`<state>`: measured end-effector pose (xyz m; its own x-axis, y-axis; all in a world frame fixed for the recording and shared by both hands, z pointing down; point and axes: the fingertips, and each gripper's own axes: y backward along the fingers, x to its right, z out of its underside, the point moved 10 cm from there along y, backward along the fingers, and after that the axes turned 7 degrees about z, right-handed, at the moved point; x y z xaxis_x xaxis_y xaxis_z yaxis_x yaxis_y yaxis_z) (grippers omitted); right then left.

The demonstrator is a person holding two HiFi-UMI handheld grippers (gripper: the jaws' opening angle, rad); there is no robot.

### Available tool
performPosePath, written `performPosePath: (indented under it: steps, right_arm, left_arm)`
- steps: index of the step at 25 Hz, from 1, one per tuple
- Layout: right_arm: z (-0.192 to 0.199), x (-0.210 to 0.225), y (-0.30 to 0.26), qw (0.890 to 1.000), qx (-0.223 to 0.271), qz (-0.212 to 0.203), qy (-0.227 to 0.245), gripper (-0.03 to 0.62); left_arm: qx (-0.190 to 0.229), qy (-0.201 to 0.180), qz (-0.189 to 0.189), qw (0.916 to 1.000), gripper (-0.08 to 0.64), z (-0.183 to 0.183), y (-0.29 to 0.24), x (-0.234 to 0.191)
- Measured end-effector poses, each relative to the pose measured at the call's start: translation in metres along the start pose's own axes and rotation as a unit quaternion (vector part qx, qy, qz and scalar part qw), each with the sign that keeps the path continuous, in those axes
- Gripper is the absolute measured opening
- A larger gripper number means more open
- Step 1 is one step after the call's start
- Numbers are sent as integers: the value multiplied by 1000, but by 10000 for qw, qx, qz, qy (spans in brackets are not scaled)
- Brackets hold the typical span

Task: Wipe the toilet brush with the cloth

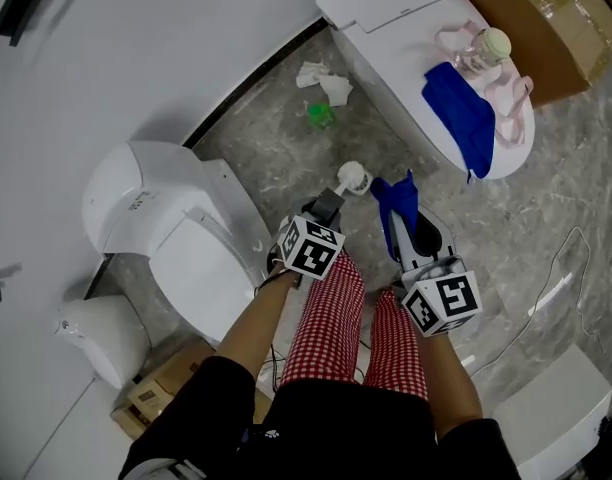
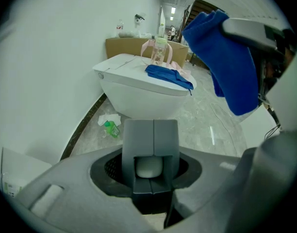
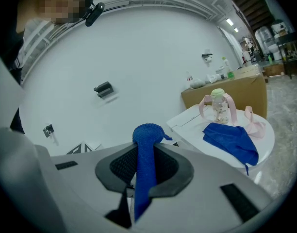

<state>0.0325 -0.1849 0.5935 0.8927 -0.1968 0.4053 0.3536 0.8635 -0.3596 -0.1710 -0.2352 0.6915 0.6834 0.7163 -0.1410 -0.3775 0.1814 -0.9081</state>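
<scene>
Left gripper [image 2: 150, 149] clamps the toilet brush [image 2: 148, 168]; right gripper [image 3: 140, 176] pinches the cloth [image 3: 146, 137].

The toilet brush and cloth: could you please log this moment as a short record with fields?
left gripper: jaws shut on the white toilet brush
right gripper: jaws shut on a blue cloth
brush and cloth: side by side; contact unclear
second blue cloth: lying on the closed toilet lid, beside a pink-handled bottle
floor: green bottle and crumpled tissue
</scene>
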Motion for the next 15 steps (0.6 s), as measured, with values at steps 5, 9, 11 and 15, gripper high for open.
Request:
performPosePath:
  steps: [5, 9, 11, 15]
  right_arm:
    - [-10, -3, 8, 9999, 64, -25, -76, 64]
    - [-18, -4, 12, 9999, 93, -127, 14, 64]
    - [-22, -5, 15, 9998, 102, -155, 8, 64]
    - [-32, -9, 22, 9997, 125, -223, -1, 64]
  left_arm:
    - [44, 4, -94, 9999, 169, -1, 11, 5]
    - [136, 77, -164, 9997, 169, -4, 21, 11]
    - [192, 113, -172, 9996, 169, -6, 26, 15]
    - [271, 218, -201, 9992, 169, -9, 35, 21]
